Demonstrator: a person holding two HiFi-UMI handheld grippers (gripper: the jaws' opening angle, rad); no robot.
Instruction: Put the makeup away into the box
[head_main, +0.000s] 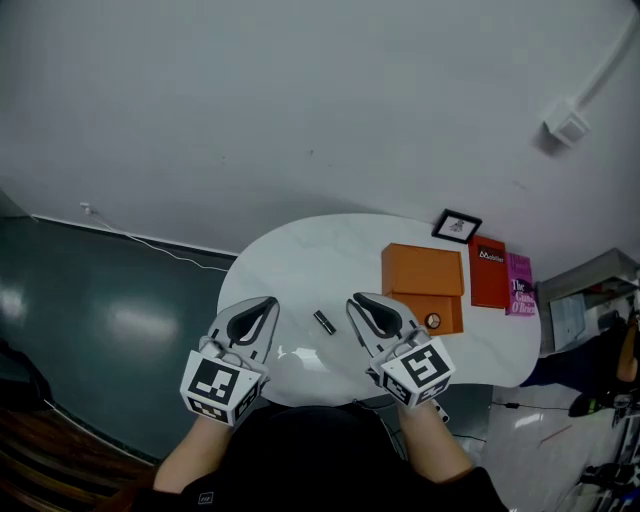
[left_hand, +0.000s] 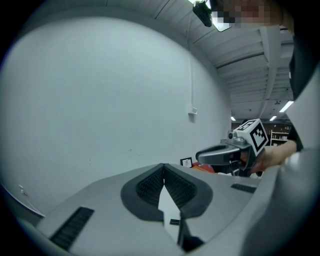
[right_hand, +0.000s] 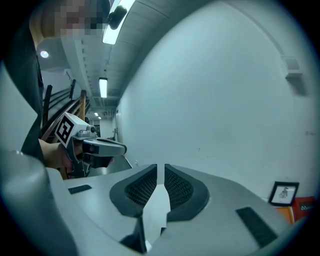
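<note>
Left gripper (head_main: 268, 304) and right gripper (head_main: 358, 301): fingers closed, empty. Magenta book (head_main: 519, 285) title begins "The"; the red book (head_main: 489, 272) label is illegible.

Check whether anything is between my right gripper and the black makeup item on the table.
Nothing visible. The black makeup item lies on bare white table just left of the right gripper, whose jaws are shut and empty.

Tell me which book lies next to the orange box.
The red book, right beside the orange box; the pink book lies on the red one's far side.
</note>
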